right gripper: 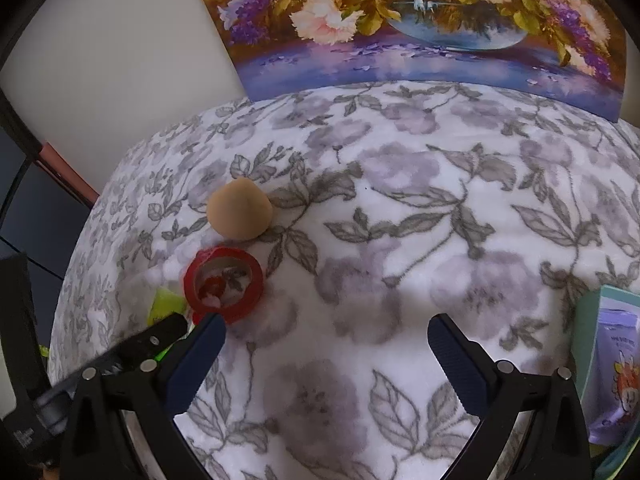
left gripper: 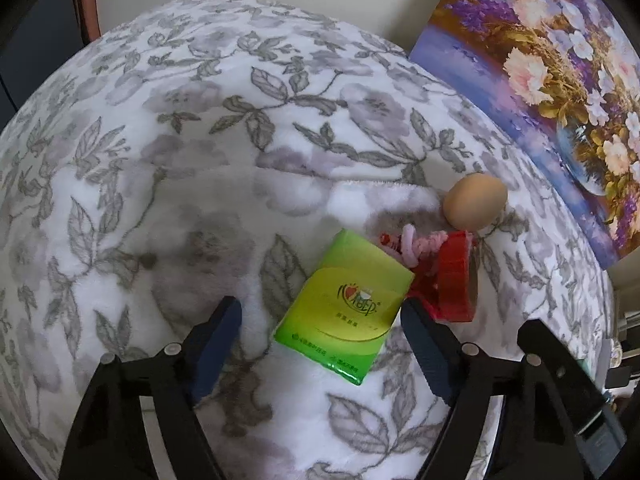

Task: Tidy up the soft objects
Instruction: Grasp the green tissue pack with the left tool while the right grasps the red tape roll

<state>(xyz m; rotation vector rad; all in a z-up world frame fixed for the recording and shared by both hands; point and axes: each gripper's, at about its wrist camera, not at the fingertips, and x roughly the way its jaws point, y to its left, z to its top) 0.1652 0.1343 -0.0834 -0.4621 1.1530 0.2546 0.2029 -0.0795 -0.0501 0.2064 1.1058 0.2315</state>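
A green tissue pack (left gripper: 344, 312) lies flat on the floral fleece blanket (left gripper: 180, 160). My left gripper (left gripper: 320, 314) points down over it and is open, with the pack between its fingers. The left pad is clear of the pack; the right pad sits at its edge. Just beyond the pack are a red tape ring (left gripper: 452, 280), a pink fuzzy cord (left gripper: 416, 248) and a tan egg-shaped ball (left gripper: 476, 200). My right gripper (right gripper: 326, 330) stands open over bare blanket, with the tape ring (right gripper: 224, 284) and ball (right gripper: 240, 214) to its upper left. A sliver of the green pack (right gripper: 164, 304) shows there.
A flower painting (right gripper: 420, 20) leans against the wall behind the blanket. A teal box holding a purple packet (right gripper: 612, 364) sits at the right edge. A finger of the left gripper (right gripper: 168, 330) reaches in beside my right gripper's left finger. The blanket drops off at the left.
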